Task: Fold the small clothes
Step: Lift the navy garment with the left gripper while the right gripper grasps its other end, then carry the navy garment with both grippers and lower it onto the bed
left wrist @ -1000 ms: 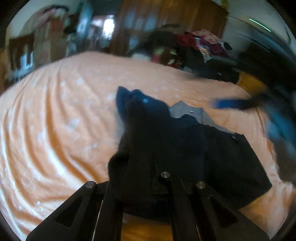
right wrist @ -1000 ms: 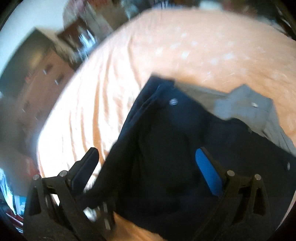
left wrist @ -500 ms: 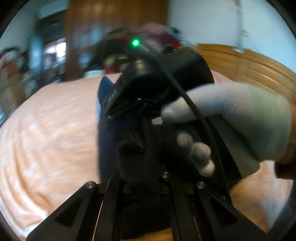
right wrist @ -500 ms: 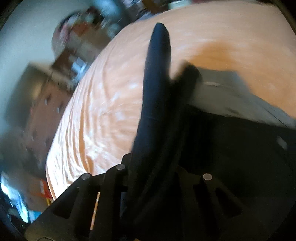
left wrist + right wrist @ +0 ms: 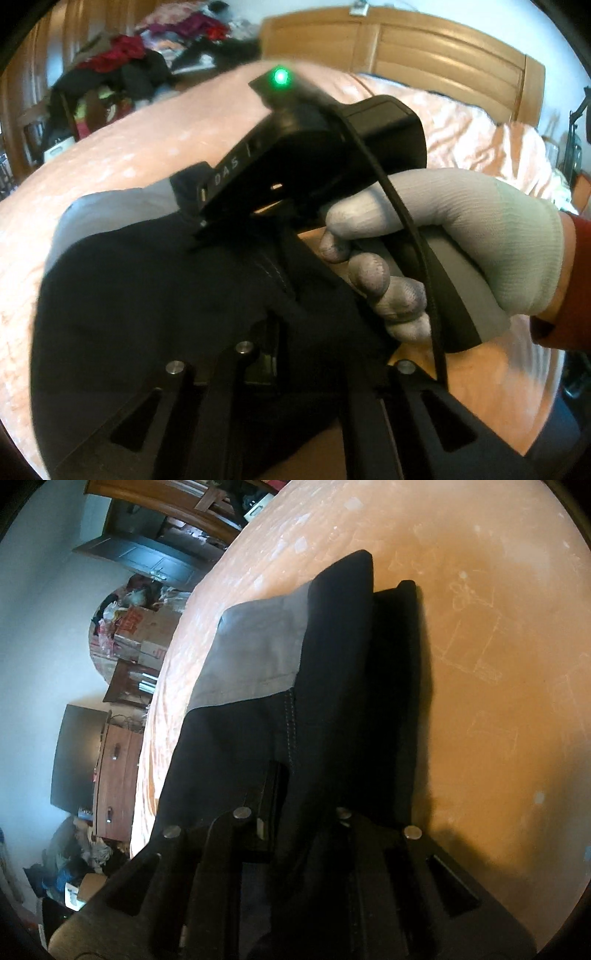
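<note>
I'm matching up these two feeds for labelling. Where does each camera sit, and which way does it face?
Left wrist: on the left gripper, facing across the bed toward the headboard; shows the gloved right hand.
Right wrist: on the right gripper, facing along the bed toward a dresser; only its own jaws show.
Shared: the dark garment both grip.

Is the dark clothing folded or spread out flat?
Folded, partly. The dark garment is doubled over itself on the orange bed, both grippers shut on it.
</note>
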The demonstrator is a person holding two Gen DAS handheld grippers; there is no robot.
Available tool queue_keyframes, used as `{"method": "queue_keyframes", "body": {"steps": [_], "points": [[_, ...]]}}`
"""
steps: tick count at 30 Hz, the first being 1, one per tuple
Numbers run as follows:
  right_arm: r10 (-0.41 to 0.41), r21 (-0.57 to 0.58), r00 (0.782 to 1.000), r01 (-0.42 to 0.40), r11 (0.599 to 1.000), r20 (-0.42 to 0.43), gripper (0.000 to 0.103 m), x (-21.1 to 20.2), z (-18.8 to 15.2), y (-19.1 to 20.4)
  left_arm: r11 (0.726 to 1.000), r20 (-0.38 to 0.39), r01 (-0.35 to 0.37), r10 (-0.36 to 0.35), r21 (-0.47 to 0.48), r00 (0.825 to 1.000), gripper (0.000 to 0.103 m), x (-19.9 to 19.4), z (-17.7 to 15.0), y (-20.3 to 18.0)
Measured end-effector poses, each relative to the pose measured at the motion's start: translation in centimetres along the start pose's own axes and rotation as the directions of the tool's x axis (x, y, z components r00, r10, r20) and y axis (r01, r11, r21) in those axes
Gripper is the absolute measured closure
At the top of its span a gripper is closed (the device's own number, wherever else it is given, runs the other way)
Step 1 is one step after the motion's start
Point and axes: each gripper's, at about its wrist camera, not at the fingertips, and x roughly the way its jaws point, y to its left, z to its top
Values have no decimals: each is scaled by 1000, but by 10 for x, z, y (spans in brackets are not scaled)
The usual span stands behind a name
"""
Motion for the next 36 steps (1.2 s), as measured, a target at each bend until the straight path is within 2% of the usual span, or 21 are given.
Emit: {"method": "queue_keyframes", "body": {"steps": [3, 6, 9, 10, 13, 16, 18, 20, 21, 22, 26, 29, 31, 33, 36], "points": [[16, 9, 1000, -16, 1000, 7, 92, 0, -1, -2, 1000, -47, -6, 7, 14, 999, 86, 16, -3, -10], [32, 33, 999, -32, 999, 9, 91, -3, -10, -8, 1000, -66, -3, 5, 23, 998, 83, 14, -7, -16], [95, 107, 994, -89, 990, -49, 80, -17, -13, -20, 1000, -31, 13, -13, 15, 999, 83, -19, -13, -18], [96, 101, 993, -90, 991, -62, 73, -23, -18, -18, 1000, -4, 16, -16, 14, 1000, 82, -37, -17, -19], [100, 76, 990, -92, 993, -100, 63, -37, -39, -7, 999, 92, 1, 3, -49, 996, 81, -101, -37, 2], [82, 52, 990, -76, 996, -119, 54, -44, -60, 3, 989, 142, -71, 89, -132, 986, 81, -144, -57, 22], [63, 27, 993, -60, 998, -104, 52, -45, -67, 11, 978, 158, -112, 141, -177, 977, 81, -162, -68, 35], [11, 0, 997, -11, 1000, -78, 60, -42, -69, 14, 963, 153, -143, 180, -227, 972, 81, -170, -77, 51], [-16, -14, 997, 15, 1000, -75, 87, -39, -71, 16, 956, 139, -165, 202, -243, 969, 81, -168, -82, 56], [-56, -34, 996, 54, 998, -76, 94, -37, -76, 16, 950, 124, -187, 223, -249, 967, 81, -167, -86, 61], [-17, 26, 999, 18, 1000, -52, 97, -47, -85, -17, 935, 71, -225, 253, -275, 965, 81, -163, -100, 80], [-22, 8, 999, 23, 1000, -45, 97, -39, -87, -11, 942, 47, -228, 247, -246, 968, 81, -157, -108, 82], [-13, 10, 999, 13, 1000, -46, 97, -40, -86, -15, 955, 2, -213, 219, -207, 976, 81, -138, -107, 75], [3, 16, 999, -2, 1000, -40, 97, -44, -87, -19, 961, -25, -225, 224, -164, 974, 81, -119, -103, 68], [-21, -10, 999, 21, 1000, -37, 98, -43, -88, -15, 950, -61, -261, 254, -174, 965, 74, -91, -98, 79]]}}
